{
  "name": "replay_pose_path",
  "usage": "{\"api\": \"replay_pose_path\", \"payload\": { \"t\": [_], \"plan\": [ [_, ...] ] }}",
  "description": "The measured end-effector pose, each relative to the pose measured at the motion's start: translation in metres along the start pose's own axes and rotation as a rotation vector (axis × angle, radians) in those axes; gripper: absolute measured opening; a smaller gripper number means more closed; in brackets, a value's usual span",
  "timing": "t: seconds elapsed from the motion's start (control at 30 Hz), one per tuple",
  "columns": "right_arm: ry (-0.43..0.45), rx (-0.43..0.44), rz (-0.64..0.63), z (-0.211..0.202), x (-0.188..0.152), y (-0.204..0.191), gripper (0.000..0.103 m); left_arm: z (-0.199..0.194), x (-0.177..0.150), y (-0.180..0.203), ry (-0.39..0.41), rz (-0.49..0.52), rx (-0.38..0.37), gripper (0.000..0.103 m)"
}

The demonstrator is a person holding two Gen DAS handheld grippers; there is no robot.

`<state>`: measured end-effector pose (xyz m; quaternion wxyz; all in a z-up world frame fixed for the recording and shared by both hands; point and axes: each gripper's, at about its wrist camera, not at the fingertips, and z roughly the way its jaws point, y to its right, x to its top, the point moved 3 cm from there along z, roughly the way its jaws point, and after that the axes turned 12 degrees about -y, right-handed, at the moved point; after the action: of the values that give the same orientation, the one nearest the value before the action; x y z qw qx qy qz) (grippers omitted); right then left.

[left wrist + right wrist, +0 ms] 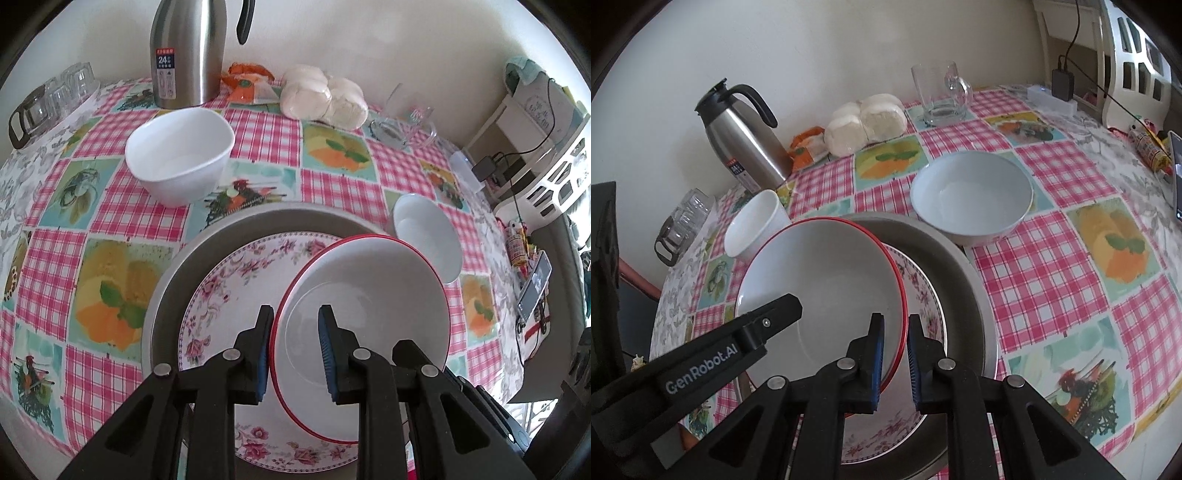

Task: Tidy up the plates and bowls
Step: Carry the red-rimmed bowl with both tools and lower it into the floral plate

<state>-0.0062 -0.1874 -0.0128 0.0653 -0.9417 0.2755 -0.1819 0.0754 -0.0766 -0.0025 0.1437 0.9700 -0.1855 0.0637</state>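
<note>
- The left claw (295, 350) grasps the near rim of the red-rimmed bowl (369, 295), one pad inside and one outside.
- The right claw (895, 360) grasps the same bowl's opposite rim.
- The bowl hangs tilted over the floral plate (221, 295), which lies in the grey plate (177, 266) on the worktop (55, 280).
- Only the right wrist view shows the other claw's arm crossing the bowl.
- Only the left wrist view shows the tall white bowl (181, 155) standing apart from the stack.
- The wide white bowl (971, 199) sits just beyond the grey plate.
</note>
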Motion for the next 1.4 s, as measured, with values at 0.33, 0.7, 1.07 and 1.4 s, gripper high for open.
{"api": "replay_pose_path", "payload": {
  "t": [0.33, 0.7, 1.07, 1.4],
  "plan": [
    [-0.013, 0.012, -0.003, 0.001, 0.001, -0.003, 0.017, 0.004, 0.001, -0.008, -0.032, -0.034, -0.003, 0.024],
    [-0.029, 0.031, -0.005, 0.001, 0.001, -0.004, 0.021, 0.005, 0.0, -0.015, -0.064, -0.069, -0.021, 0.026],
    [-0.036, 0.053, -0.035, 0.003, 0.0, -0.01, 0.022, 0.001, 0.001, -0.025, -0.058, -0.107, -0.032, 0.026],
    [-0.04, 0.067, -0.036, 0.004, 0.0, -0.01, 0.023, 0.0, 0.001, -0.028, -0.053, -0.123, -0.05, 0.028]
  ]
}}
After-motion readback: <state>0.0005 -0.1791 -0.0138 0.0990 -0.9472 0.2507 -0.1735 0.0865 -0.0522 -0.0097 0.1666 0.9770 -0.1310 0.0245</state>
